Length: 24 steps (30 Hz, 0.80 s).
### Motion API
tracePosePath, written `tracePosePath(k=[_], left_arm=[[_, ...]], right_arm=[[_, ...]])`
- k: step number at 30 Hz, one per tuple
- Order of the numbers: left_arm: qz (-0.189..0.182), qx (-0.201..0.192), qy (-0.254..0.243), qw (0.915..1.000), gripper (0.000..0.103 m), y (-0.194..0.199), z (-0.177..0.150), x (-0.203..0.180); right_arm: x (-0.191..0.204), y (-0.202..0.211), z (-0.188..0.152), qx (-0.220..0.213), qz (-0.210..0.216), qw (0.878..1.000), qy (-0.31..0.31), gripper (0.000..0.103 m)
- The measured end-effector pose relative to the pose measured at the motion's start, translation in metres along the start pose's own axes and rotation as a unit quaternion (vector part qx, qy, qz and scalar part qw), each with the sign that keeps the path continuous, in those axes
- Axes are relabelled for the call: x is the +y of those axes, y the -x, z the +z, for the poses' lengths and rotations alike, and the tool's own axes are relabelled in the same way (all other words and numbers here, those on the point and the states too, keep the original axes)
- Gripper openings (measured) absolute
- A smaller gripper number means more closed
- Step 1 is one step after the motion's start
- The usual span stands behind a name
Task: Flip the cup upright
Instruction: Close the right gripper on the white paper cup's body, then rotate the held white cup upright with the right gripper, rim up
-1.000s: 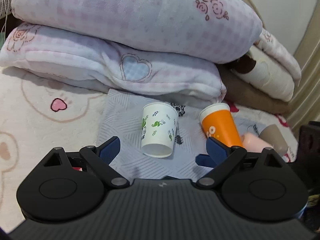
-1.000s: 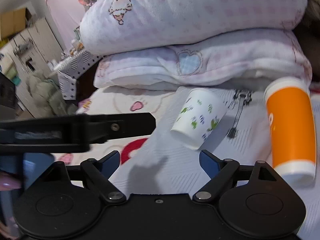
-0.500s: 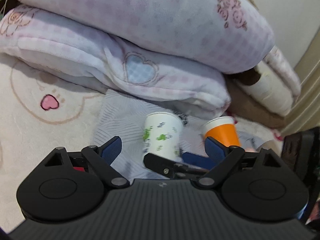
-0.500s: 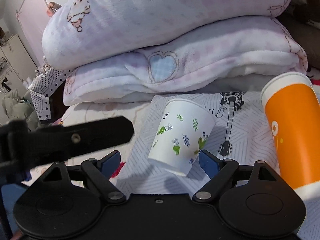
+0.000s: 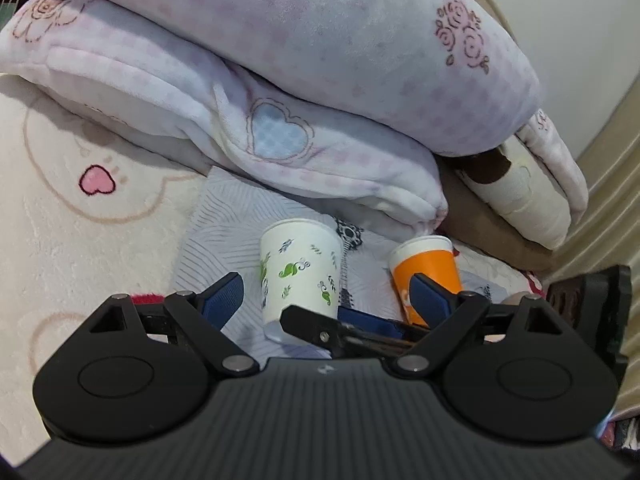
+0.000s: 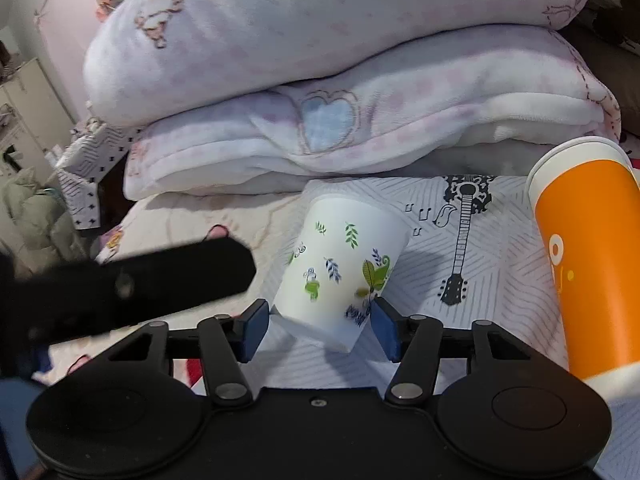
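Observation:
A white paper cup with leaf prints (image 6: pixel 340 268) stands upside down and tilted on a grey patterned cloth (image 6: pixel 492 248); it also shows in the left wrist view (image 5: pixel 300 276). My right gripper (image 6: pixel 318 330) has its blue pads on both sides of the cup's lower rim, closing on it. An orange cup (image 6: pixel 588 268) stands upside down to the right, also in the left wrist view (image 5: pixel 428 268). My left gripper (image 5: pixel 326 296) is open and empty, just in front of the white cup; the right gripper's finger crosses below it.
Folded pink and white blankets (image 5: pixel 280 100) are stacked right behind the cups. A cream plush bed cover (image 5: pixel 80 216) lies to the left. Brown and cream cushions (image 5: pixel 516 200) lie at the far right. Furniture (image 6: pixel 28 128) stands at the far left of the room.
My right gripper has moved in to the white cup and narrowed its jaws around the rim. My left gripper has drifted closer to the cups and stayed open.

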<state>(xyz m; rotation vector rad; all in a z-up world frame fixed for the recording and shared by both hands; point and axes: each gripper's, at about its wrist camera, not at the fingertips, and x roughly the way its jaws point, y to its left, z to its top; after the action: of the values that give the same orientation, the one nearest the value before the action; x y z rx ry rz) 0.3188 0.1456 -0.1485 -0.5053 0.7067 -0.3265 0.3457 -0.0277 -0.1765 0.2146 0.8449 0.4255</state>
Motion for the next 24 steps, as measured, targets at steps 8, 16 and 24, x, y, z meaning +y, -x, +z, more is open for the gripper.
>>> tracePosePath(k=[8, 16, 24], left_arm=[[0.001, 0.038, 0.001, 0.9993, 0.090, -0.011, -0.016, -0.003], [-0.018, 0.076, -0.036, 0.9963, 0.090, -0.013, -0.031, -0.036], [-0.051, 0.128, -0.016, 0.9903, 0.090, 0.003, -0.052, -0.060]], right_arm=[[-0.006, 0.035, -0.015, 0.005, 0.014, 1.000, 0.005, 0.060], [-0.015, 0.088, -0.038, 0.015, -0.003, 1.000, 0.014, 0.060], [-0.031, 0.139, -0.075, 0.013, -0.010, 1.000, -0.004, 0.060]])
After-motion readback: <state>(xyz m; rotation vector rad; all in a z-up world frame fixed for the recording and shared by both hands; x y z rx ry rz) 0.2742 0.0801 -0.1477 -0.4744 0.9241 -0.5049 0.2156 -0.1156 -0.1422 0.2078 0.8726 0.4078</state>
